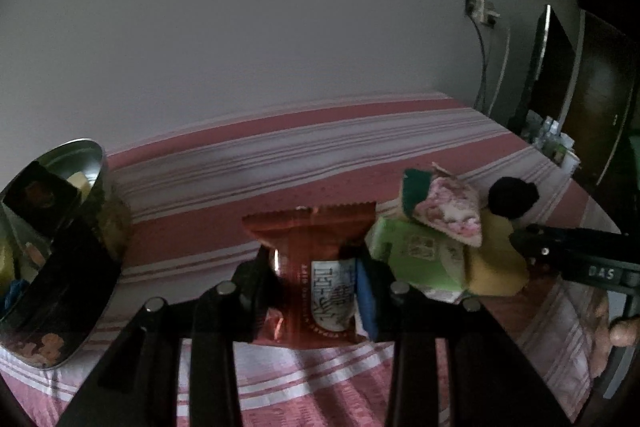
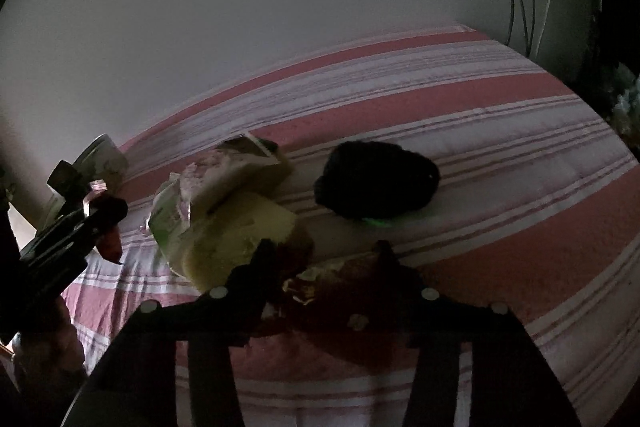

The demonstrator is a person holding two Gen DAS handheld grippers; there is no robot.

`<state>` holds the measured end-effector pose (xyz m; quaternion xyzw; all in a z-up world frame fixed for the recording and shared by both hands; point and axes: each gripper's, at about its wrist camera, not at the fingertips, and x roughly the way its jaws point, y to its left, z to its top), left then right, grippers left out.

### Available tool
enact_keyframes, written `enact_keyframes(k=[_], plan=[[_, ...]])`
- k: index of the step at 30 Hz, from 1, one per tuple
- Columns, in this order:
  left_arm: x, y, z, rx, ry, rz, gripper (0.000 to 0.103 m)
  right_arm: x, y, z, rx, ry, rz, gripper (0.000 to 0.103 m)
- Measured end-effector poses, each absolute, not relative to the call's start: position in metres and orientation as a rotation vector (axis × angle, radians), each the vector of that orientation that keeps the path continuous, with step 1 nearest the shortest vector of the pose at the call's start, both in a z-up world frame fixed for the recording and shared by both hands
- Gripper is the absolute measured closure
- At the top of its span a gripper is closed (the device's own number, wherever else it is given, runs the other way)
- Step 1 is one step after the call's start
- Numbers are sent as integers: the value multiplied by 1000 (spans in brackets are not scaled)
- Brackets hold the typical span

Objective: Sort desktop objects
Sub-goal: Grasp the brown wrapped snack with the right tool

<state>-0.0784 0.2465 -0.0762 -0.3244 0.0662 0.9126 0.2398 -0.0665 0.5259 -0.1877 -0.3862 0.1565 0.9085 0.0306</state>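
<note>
The left gripper [image 1: 316, 291] is squeezing a red-brown snack packet [image 1: 312, 267]. The packet is pinched between the two fingers and points up and away from the camera, its long side running the same way the fingers point. The metal tin [image 1: 80, 227] sits close by on the left, tipped so its open mouth faces this way, with things already inside. So the packet only has to go left to reach it, and the left hand is the near one for that.

The right gripper [image 2: 324, 267] has its fingers close together on a dark, crinkly wrapper [image 2: 340, 271] (it is too dim to say what kind). Just to its left is a pile: a yellow sponge [image 2: 240, 239], a green box [image 2: 168, 219] and a pink packet [image 2: 224, 167] on top. A black fuzzy thing [image 2: 376, 179] lies on the striped cloth [image 2: 500, 155] just beyond the fingers.
</note>
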Motion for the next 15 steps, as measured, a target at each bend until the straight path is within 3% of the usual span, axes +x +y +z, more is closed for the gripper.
enact_keyframes(k=[15], plan=[[-79, 242, -76, -896, 217, 2566, 68, -37, 516, -177, -1060, 582, 2827, 56]])
